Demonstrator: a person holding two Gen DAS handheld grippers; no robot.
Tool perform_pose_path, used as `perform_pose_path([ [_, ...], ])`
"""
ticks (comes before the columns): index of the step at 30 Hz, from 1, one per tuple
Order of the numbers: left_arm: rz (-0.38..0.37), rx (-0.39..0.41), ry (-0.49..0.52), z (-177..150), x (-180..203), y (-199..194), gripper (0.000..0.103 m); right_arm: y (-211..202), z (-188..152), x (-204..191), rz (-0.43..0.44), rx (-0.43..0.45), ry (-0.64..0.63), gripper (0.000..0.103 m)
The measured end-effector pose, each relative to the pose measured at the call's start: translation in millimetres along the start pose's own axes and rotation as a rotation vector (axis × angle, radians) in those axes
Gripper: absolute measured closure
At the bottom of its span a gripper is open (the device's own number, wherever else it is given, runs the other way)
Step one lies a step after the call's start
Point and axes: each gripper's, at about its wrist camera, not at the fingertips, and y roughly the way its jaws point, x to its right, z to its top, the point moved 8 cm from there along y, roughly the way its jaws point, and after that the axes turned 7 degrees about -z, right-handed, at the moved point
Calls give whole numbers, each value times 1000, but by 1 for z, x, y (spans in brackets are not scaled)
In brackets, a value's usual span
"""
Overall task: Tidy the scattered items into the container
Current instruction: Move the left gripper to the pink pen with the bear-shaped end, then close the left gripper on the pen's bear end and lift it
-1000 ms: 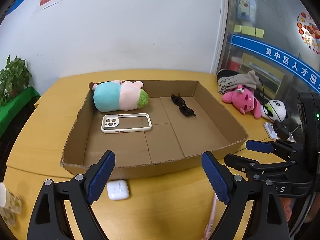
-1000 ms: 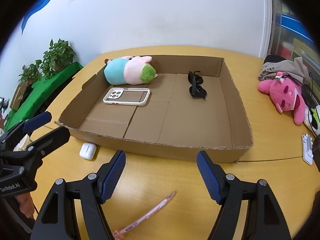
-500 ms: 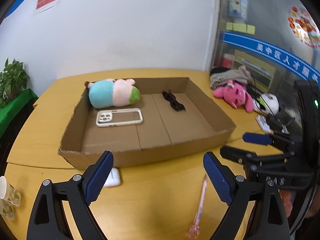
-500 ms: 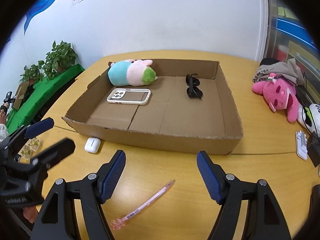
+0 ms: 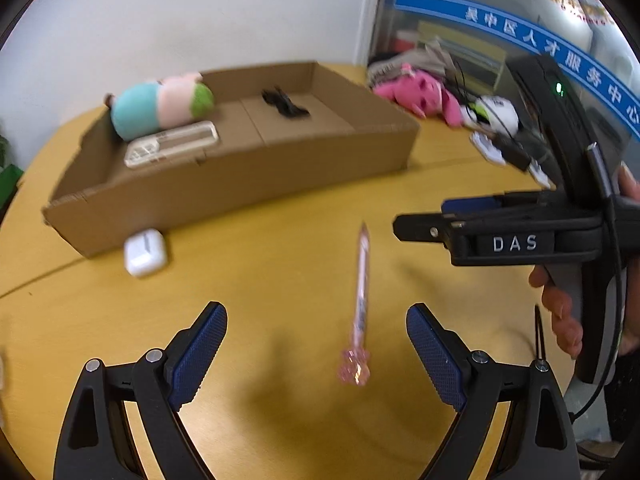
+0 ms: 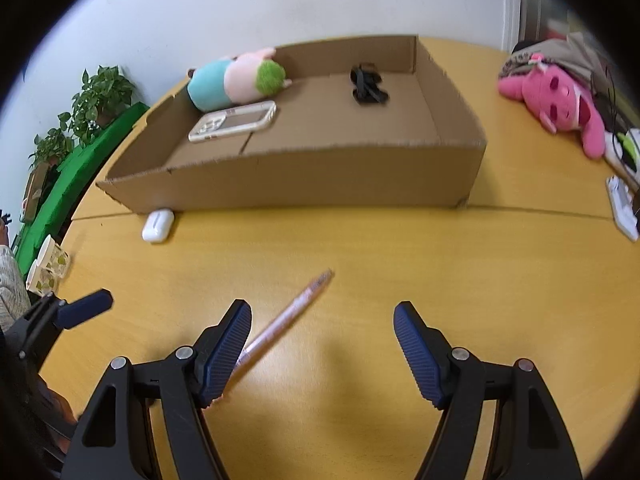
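A shallow cardboard box (image 5: 224,184) (image 6: 304,176) stands on the yellow table and holds a plush toy (image 5: 160,108) (image 6: 236,80), a phone case (image 5: 172,148) (image 6: 234,120) and black sunglasses (image 5: 284,104) (image 6: 366,86). A pink pen (image 5: 362,292) (image 6: 292,312) lies on the table in front of the box. A white earbud case (image 5: 144,250) (image 6: 158,226) rests against the box's front wall. My left gripper (image 5: 316,350) is open, low over the table, with the pen between its fingers. My right gripper (image 6: 322,346) is open, its left finger over the pen's end.
A pink plush (image 5: 420,96) (image 6: 560,100), a panda toy (image 5: 496,114) and cables lie at the right of the table. Paper cups (image 6: 46,268) stand at the left edge. Potted plants (image 6: 92,104) are beyond the left edge. The right gripper's body (image 5: 516,236) is close at the right in the left wrist view.
Both grippers have pulled back from the box and dropped toward the table. The pen now lies between the left gripper's fingers and under the right gripper's left finger.
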Motion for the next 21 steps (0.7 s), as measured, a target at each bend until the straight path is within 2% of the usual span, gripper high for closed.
perform_pose_path([
  [6, -38, -123, 15, -22, 11, 27, 11, 14, -19, -2, 33, -56, 20, 29],
  [10, -63, -226, 15, -40, 18, 43, 44, 21, -27, -2, 47, -87, 34, 29],
  [12, -45, -231, 35, -42, 21, 44, 47, 23, -30, -3, 53, -96, 34, 29],
  [14, -39, -238, 42, -41, 22, 44, 68, 25, -31, -3, 58, -103, 34, 29],
  [16, -39, -247, 28, -39, 20, 45, 80, 28, -33, -4, 76, -115, 43, 29],
  [21, -43, -247, -9, -40, 19, 44, 80, 32, -38, -16, 134, -143, 40, 28],
])
